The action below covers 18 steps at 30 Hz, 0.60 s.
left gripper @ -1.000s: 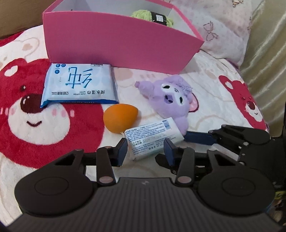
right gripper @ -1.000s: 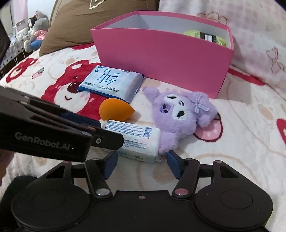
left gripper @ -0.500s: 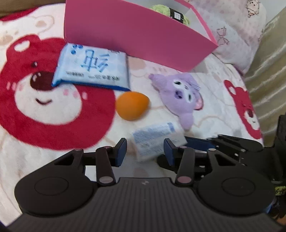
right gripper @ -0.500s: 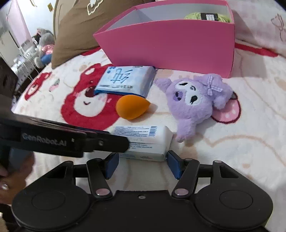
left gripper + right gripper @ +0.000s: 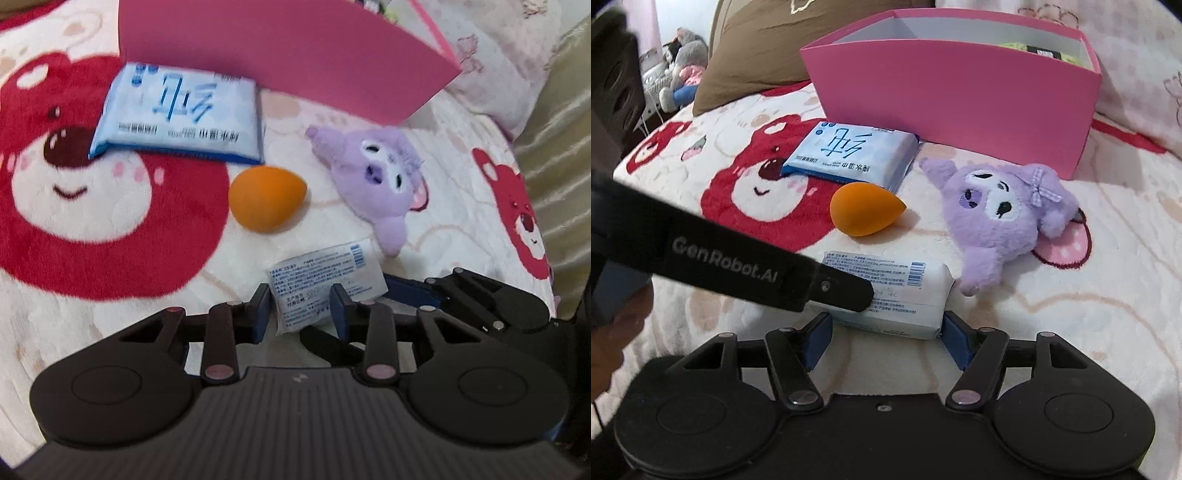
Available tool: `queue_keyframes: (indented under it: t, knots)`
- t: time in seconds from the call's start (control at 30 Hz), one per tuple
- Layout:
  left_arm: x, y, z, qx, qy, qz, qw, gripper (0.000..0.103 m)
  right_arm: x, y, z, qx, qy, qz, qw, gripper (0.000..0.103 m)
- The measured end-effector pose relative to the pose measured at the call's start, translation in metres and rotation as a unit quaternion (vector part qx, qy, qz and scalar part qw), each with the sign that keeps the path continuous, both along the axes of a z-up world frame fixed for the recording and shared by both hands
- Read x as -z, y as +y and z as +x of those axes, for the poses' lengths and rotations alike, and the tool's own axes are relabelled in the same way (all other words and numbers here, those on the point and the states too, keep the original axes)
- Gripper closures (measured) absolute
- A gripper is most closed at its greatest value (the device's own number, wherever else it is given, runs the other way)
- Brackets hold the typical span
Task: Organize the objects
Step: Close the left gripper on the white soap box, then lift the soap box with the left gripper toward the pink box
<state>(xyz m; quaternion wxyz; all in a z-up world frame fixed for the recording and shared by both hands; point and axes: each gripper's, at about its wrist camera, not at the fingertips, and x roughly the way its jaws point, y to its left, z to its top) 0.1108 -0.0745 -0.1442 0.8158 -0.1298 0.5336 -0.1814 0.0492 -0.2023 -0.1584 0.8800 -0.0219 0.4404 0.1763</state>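
Note:
A small white tissue pack [image 5: 325, 284] [image 5: 897, 295] lies on the bear-print blanket. My left gripper [image 5: 300, 308] is open with the pack's near end between its blue fingers. My right gripper [image 5: 886, 332] is open, its fingers at either side of the same pack. An orange sponge egg [image 5: 264, 197] [image 5: 862, 214], a blue wet-wipes pack [image 5: 181, 114] [image 5: 853, 155] and a purple plush [image 5: 384, 184] [image 5: 1004, 218] lie beyond. A pink box [image 5: 280, 51] [image 5: 953, 99] stands behind them.
Green yarn [image 5: 1038, 50] sits inside the box. A brown pillow [image 5: 764, 48] is at the back left and a patterned pillow [image 5: 506, 62] at the right. The left gripper's arm [image 5: 738, 266] crosses the right wrist view.
Both grippers have moved in on the white tissue pack, which now sits between the fingers of each. The other objects have not moved.

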Motion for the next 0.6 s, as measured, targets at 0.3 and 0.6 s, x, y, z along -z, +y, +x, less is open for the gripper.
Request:
queue_keyframes:
  t: [0.3,0.6]
  knots:
    - [-0.005,-0.002,-0.011,0.004,-0.028,0.012,0.9995,0.07,-0.002,0.017,-0.011,0.002,-0.028,-0.053,0.998,0.034]
    - [-0.024,0.014,-0.024,0.011,-0.053,0.008,0.9985,0.069,-0.018,0.032,-0.024,0.013,-0.046,-0.055,0.997,0.038]
